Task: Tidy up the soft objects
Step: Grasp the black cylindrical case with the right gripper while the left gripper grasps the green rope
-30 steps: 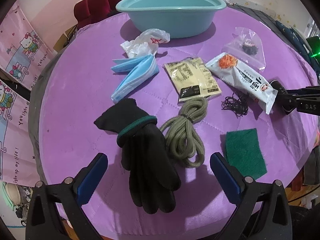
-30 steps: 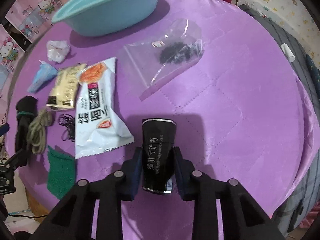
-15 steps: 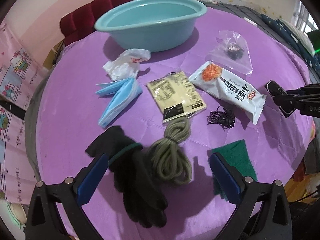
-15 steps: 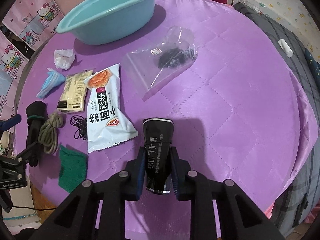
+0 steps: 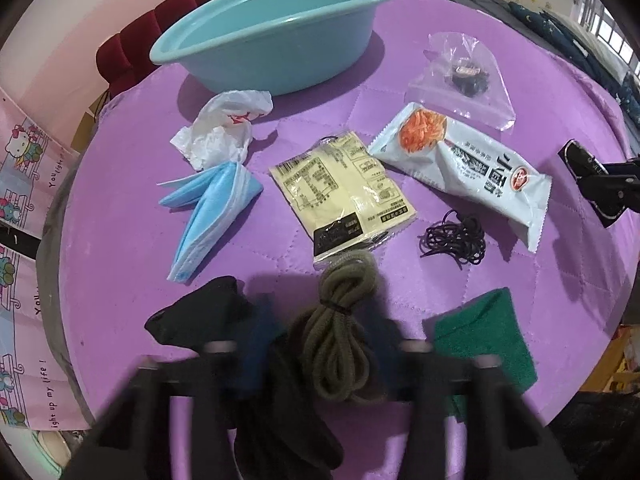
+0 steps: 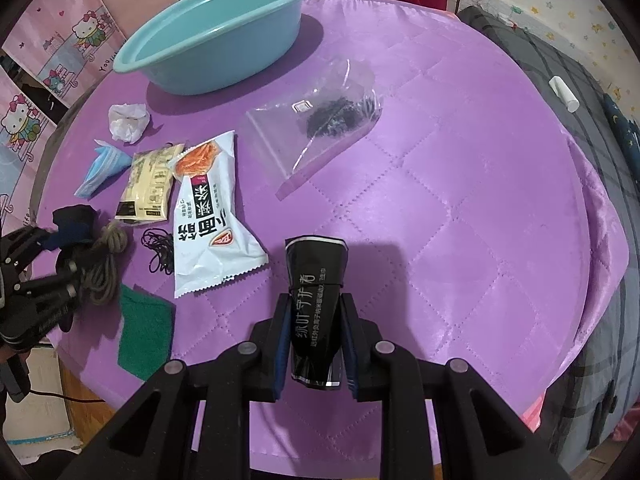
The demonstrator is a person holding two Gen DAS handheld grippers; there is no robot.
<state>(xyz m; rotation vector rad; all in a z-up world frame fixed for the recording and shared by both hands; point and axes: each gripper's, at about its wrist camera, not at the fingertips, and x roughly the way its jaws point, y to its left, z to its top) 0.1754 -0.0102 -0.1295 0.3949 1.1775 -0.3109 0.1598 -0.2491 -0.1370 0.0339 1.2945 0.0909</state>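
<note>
A coiled olive rope (image 5: 336,344) lies beside a black glove (image 5: 192,316) at the near edge of the purple table (image 5: 120,240). My left gripper (image 5: 320,344) is blurred and its jaws are closing, with the rope and part of the glove between the blue pads. The right wrist view shows this gripper (image 6: 76,276) clamped around the rope (image 6: 108,264). My right gripper (image 6: 316,300) is shut on a black foil packet (image 6: 316,276), held a little above the cloth. The left wrist view has this gripper (image 5: 600,188) at the far right.
A teal basin (image 5: 280,68) stands at the back. Between it and me lie a white plastic bag (image 5: 224,128), blue face masks (image 5: 212,208), a yellow packet (image 5: 344,192), a white snack pack (image 5: 460,168), a clear bag (image 5: 464,76), black cord (image 5: 452,240) and a green pad (image 5: 484,344).
My left gripper moved in over the rope and glove, and its wide-open jaws came together around them. The right gripper rose slightly, still holding the black packet.
</note>
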